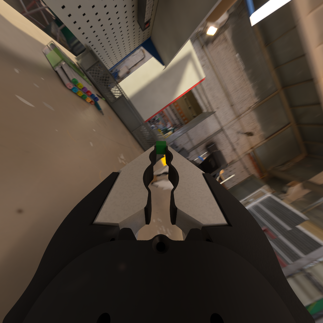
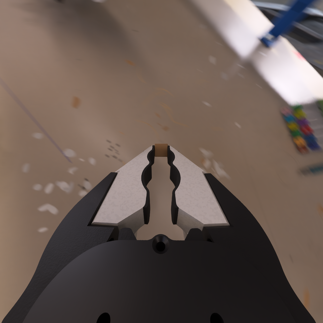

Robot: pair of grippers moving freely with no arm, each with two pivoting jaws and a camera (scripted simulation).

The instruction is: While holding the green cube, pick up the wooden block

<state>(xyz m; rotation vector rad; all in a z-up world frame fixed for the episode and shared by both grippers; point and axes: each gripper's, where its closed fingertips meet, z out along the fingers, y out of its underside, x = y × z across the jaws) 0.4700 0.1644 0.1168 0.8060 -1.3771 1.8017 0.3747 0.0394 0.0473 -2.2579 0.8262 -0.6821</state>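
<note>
Left wrist view.
- Left gripper: black body, pale grey finger plates, jaws drawn narrow and clamped on the small green cube. The cube sits at the very fingertips, pinched on its two side faces, its top face clear above the tips.
- Attitude: the view is rolled hard over; the scuffed tan tabletop runs up the left side. The cube looks lifted off it, with no surface touching its underside.
- Elsewhere: a tray of coloured round-capped markers on the tabletop well ahead, and a white perforated pegboard panel beyond it.

Right wrist view.
- Right gripper: same build, jaws narrow and closed on the small tan wooden block, held square between the fingertips.
- Block: near-cubic as seen, so no long axis to favour; it lies dead ahead on the gripper's centre line, side faces against the pads.
- Tabletop: fills the view behind, speckled with pale flecks and blurred. The blur leaves it unclear whether the block rests on the surface or is raised; probably just off it.
- Coloured markers at the right edge, well apart.

Judgement: both holds are made. The remaining move is a straight lift of the right gripper away from the tabletop, the left one keeping its clamp.
</note>
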